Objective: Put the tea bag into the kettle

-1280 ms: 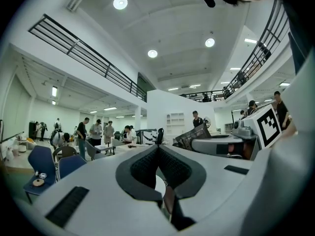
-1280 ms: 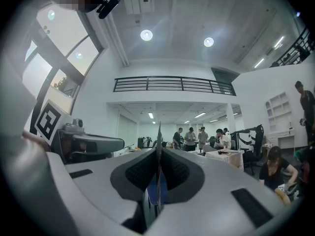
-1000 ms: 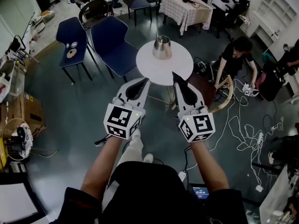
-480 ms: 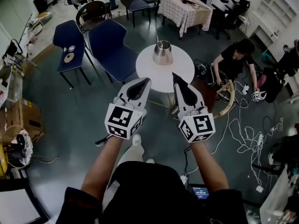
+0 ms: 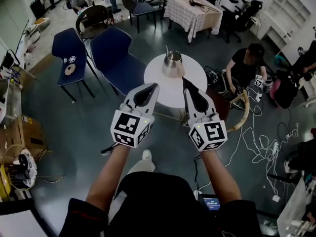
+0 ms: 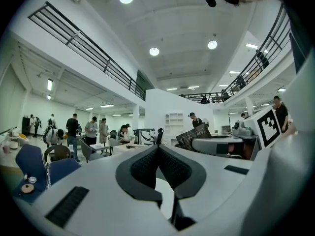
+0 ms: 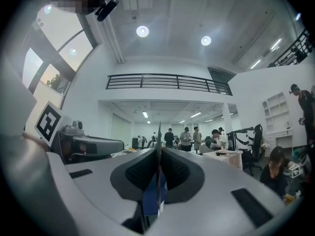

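A steel kettle [image 5: 173, 64] stands on a small round white table [image 5: 195, 77] ahead of me in the head view. Both grippers are held up side by side short of the table's near edge. My right gripper [image 5: 184, 79] is shut on a thin flat tea bag [image 7: 158, 173], which shows edge-on between the pads in the right gripper view, with a blue part lower down. Beside it, my left gripper [image 5: 155, 85] is shut, and the left gripper view shows its pads [image 6: 147, 167] meeting with nothing between them.
Two blue chairs [image 5: 116, 58] stand left of the table. A person [image 5: 243, 65] sits on the floor to its right, by a curved wooden piece [image 5: 242, 108] and loose cables [image 5: 256, 132]. A cloth-covered table [image 5: 192, 6] is further back.
The table and kettle have slid lower in the head view, nearer the gripper tips. Both grippers keep the same pose and both stay shut.
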The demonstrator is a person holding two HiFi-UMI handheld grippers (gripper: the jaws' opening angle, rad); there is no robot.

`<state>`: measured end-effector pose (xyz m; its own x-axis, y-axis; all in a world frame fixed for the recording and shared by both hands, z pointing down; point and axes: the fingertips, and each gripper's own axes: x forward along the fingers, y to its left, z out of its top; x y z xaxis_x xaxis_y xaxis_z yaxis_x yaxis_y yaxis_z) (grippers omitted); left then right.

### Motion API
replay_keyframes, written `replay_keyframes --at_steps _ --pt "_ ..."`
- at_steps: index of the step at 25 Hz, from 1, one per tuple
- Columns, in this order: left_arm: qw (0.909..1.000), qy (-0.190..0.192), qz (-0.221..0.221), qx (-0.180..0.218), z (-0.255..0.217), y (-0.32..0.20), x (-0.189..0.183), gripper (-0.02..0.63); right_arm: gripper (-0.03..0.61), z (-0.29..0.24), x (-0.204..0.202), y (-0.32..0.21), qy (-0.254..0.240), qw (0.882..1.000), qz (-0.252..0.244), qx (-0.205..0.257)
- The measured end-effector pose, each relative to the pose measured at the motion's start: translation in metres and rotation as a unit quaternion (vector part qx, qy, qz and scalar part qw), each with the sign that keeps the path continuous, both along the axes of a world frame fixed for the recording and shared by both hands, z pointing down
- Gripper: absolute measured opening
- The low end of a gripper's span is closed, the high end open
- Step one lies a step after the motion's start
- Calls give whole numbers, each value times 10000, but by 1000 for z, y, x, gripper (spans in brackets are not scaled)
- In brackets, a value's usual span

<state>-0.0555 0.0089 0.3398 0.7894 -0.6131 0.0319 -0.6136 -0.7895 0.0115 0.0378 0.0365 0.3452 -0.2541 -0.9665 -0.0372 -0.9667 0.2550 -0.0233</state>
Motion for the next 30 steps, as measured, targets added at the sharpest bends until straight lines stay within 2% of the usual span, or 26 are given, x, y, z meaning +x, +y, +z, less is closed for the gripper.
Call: replay_keyframes --at_steps 7,15,25,30 --pt "9997 58 233 -25 -7 -60 -11 15 38 -9 -12 -55 69 9998 200 2" --pt "9990 168 411 -64 -5 -110 -16 15 38 -9 -11 -96 141 9989 448 14" --pt "9985 175 487 -191 7 -148 -6 15 38 -3 1 -134 179 9985 523 -52" --pt "9987 105 465 -201 14 -168 19 15 38 5 27 -159 139 9987 475 -88"
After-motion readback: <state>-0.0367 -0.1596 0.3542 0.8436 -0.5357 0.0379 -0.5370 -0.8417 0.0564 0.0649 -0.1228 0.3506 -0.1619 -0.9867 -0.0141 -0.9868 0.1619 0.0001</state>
